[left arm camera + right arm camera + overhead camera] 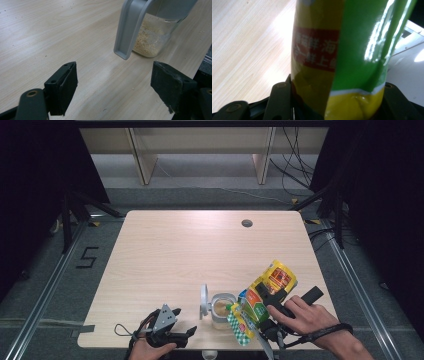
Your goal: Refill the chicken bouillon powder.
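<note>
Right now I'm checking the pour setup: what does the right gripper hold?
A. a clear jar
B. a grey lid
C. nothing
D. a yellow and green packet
D: the right gripper has its jaws pressed on the yellow and green packet, tilted over the open jar.

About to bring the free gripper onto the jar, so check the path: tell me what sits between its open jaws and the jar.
Nothing visible blocks it. The left gripper stands open over bare table, and the jar, with its flipped-open grey lid hanging nearest the jaws, lies just ahead.
</note>
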